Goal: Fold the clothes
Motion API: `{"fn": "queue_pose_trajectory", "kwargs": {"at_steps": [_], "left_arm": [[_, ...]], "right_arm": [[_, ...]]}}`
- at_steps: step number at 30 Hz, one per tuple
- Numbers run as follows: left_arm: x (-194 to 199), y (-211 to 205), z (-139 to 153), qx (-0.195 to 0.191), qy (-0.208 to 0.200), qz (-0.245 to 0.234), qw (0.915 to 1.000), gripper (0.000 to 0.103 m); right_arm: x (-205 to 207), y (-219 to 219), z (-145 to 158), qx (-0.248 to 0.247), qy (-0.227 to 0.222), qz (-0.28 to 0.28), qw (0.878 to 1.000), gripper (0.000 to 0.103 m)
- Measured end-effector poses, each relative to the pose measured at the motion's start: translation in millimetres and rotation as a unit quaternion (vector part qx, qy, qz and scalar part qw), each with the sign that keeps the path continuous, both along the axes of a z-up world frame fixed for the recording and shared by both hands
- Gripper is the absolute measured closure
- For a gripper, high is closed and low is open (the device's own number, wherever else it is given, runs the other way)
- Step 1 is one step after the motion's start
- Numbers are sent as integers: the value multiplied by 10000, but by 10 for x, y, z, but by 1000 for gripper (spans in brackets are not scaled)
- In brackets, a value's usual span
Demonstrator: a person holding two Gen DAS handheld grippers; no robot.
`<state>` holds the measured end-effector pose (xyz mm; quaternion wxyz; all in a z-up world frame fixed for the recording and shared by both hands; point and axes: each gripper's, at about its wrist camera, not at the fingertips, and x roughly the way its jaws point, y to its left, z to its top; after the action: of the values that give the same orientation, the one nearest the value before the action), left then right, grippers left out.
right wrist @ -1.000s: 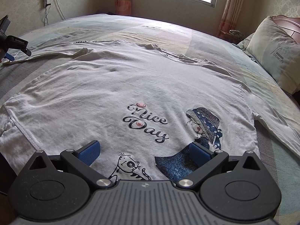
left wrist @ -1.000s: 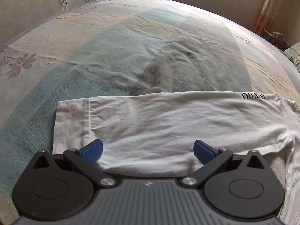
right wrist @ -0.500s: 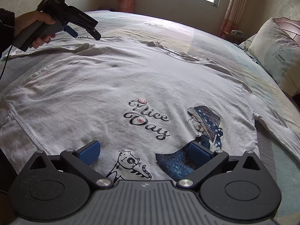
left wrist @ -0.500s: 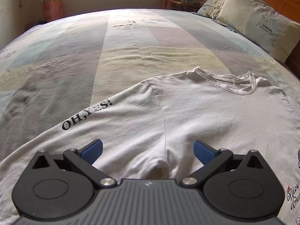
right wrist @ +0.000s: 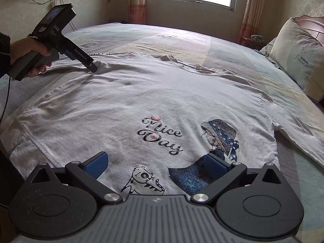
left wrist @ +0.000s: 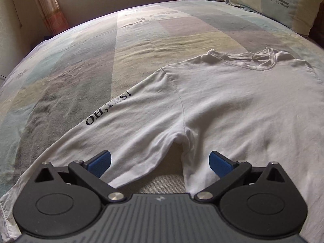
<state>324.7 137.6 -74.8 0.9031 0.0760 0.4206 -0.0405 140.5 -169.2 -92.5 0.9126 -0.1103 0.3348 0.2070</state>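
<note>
A white long-sleeved shirt (right wrist: pixel 154 93) lies spread face-up on the bed (left wrist: pixel 125 46), print toward me, sleeves out to the sides, so nothing is folded yet. The left tool (left wrist: pixel 160 161) hangs released, pads spread, aimed at the armpit where the "OH, YES!" sleeve (left wrist: pixel 113 121) joins the body, likely to fold that sleeve inward. The right tool (right wrist: pixel 155 164) waits released above the hem, holding nothing.

soft, creased white cotton shirt (right wrist: pixel 141 101) on a nubby woven bedspread (left wrist: pixel 81 64) — matt black plastic tongs (left wrist: pixel 160 162).
</note>
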Motion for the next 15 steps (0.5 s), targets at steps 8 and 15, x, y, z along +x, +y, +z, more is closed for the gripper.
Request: {"fn": "queue_pose_trajectory", "kwargs": {"at_steps": [8,15], "left_arm": [[267,-615,-139,-583,-2,-666,9961,1],[113,-562,-288,-462,465,-332,9973,1]], "right_arm": [[16,-121,-37,-67,40,-224,9997,0],[33,-287,-78,5,122,-436,9990,0]]}}
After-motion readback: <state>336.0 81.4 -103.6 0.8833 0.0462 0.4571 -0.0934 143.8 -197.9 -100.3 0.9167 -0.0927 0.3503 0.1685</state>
